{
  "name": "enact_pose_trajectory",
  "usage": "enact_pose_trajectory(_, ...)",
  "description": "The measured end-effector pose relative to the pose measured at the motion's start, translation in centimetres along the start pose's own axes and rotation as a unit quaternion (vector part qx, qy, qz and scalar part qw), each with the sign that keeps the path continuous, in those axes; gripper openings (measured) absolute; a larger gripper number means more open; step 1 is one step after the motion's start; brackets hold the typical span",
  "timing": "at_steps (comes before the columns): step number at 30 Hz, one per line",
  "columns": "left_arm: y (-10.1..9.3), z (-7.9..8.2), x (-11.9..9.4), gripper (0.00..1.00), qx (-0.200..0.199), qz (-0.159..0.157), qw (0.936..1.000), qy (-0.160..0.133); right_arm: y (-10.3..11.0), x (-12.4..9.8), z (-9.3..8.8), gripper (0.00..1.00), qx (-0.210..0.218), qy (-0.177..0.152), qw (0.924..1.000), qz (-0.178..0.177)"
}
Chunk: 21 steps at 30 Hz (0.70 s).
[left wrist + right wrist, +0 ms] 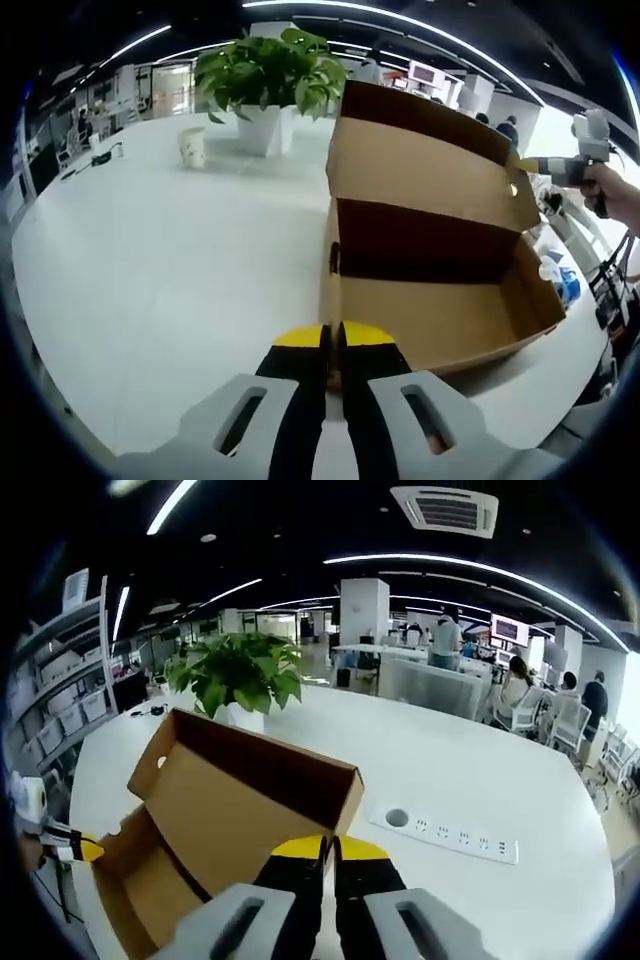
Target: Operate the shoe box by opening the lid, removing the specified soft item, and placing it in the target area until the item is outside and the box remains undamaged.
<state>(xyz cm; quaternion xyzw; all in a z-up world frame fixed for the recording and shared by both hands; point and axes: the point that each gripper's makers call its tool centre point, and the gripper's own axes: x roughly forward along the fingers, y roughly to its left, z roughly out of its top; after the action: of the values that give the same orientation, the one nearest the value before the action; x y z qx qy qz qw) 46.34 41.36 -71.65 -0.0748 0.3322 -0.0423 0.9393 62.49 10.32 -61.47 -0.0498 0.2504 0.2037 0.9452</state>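
Observation:
An open cardboard shoe box [440, 320] lies on a white table [150, 280], its lid [420, 160] raised and tilted back. The part of its inside that I see is bare cardboard. My left gripper [331, 338] is shut, its yellow tips pinched at the box's near end wall, which I see edge-on. My right gripper [528, 166], held by a hand, meets the lid's far corner. In the right gripper view, that gripper [328, 850] is shut on the lid's corner [340, 805], the box [170, 880] lies below it, and the left gripper [85, 850] touches the box's far end.
A potted plant [265, 75] in a white pot and a paper cup [192, 146] stand behind the box. A power strip [455, 838] and a round hole [397, 819] are set in the table. People on chairs [520, 695] sit beyond the table's far edge.

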Motion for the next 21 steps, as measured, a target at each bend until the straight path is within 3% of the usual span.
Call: enact_pose_trajectory(21, -0.3, -0.1, -0.3, 0.02, -0.005, -0.001, 1.0000, -0.006, 1.3, -3.1, 0.1, 0.00, -0.019, -0.057, 0.9982, 0.000)
